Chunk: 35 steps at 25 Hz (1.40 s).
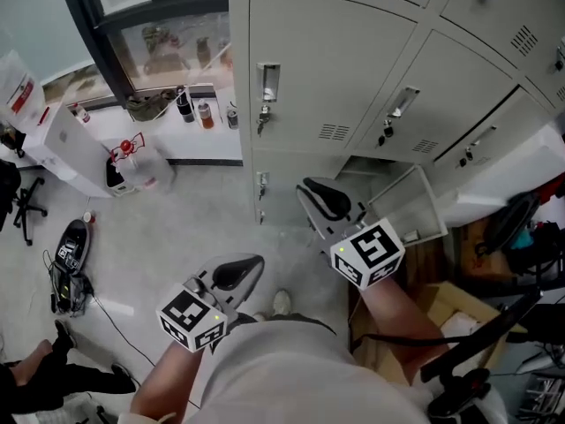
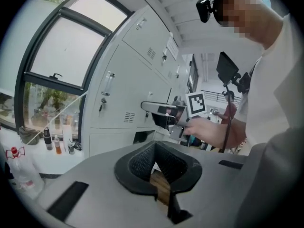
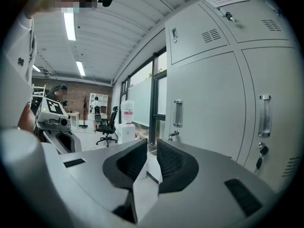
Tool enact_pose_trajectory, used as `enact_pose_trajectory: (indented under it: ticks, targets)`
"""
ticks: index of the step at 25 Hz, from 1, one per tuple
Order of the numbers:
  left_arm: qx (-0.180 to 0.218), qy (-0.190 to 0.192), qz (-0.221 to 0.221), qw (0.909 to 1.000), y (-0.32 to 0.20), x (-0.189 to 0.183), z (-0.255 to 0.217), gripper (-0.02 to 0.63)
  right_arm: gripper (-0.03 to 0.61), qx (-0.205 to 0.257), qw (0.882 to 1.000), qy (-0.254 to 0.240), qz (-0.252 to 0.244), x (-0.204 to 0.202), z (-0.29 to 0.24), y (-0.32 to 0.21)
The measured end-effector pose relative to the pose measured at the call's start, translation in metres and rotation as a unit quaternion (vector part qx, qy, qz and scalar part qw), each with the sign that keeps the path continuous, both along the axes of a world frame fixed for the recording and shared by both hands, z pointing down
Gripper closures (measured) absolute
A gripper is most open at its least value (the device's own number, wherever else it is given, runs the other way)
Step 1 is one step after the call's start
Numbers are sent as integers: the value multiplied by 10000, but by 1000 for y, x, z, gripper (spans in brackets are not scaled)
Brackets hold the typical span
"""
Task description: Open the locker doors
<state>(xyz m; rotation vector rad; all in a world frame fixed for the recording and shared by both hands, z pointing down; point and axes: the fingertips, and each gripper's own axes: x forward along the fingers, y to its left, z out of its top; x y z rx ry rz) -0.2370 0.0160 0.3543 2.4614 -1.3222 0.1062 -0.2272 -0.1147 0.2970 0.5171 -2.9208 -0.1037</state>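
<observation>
Pale grey lockers [image 1: 327,60] fill the upper right of the head view; their upper doors are closed, with a recessed handle [image 1: 267,82] and a key hanging below it. Low down, one small door [image 1: 408,203] stands swung open. My right gripper [image 1: 322,200] hangs in front of that lower row, just left of the open door. Its pads are barely apart and nothing is between them [image 3: 151,144]. Closed doors with upright handles [image 3: 177,113] rise beyond it. My left gripper [image 1: 234,272] is lower and further left, over the floor, its pads together and empty [image 2: 155,163].
A window sill with bottles [image 1: 194,109] runs left of the lockers, with a water jug [image 1: 132,162] on the floor below. A cardboard box [image 1: 441,325] and black stands [image 1: 494,325] crowd the right. An office chair [image 1: 22,201] and a seated person's legs [image 1: 35,369] are at left.
</observation>
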Motion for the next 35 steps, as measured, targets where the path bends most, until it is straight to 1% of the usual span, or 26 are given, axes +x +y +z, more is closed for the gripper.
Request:
enact_pose_trajectory:
  ticks: [3, 5, 7, 10, 13, 14, 16, 17, 21, 25, 28, 35]
  targets:
    - [162, -38, -36, 9999, -21, -6, -8, 604, 544, 220, 9996, -167, -26, -23, -19, -21]
    - [163, 16, -13, 9999, -29, -11, -9, 603, 544, 258, 9994, -215, 69, -39, -24, -34]
    - [161, 49, 104, 9998, -33, -19, -10, 603, 543, 265, 9991, -248, 201, -54, -29, -46]
    - [212, -30, 301, 9993, -44, -42, -13, 603, 543, 343, 9982, -274, 420, -81, -37, -70]
    - [245, -51, 623, 9977, -48, -66, -17, 604, 541, 344, 9967, -262, 689, -105, -42, -89]
    - [253, -80, 711, 9971, -50, -76, -17, 604, 532, 344, 9962, -258, 762, -113, -43, -95]
    - [264, -128, 813, 9963, -55, -97, -18, 604, 482, 320, 9950, -279, 909, -128, -46, -106]
    - [269, -128, 854, 9959, -57, -106, -18, 604, 479, 308, 9940, -296, 1005, -134, -47, -112]
    - [261, -78, 1079, 9938, -63, -134, -18, 603, 476, 318, 9886, -338, 1429, -148, -49, -128]
    - [207, -19, 1325, 9910, -66, -150, -13, 604, 473, 328, 9832, -351, 1760, -153, -50, -140]
    - [200, 15, 1482, 9888, -67, -159, -11, 603, 471, 307, 9808, -344, 1893, -157, -49, -145]
    - [259, 65, 1657, 9858, -66, -175, -9, 604, 469, 258, 9760, -340, 2135, -162, -47, -143]
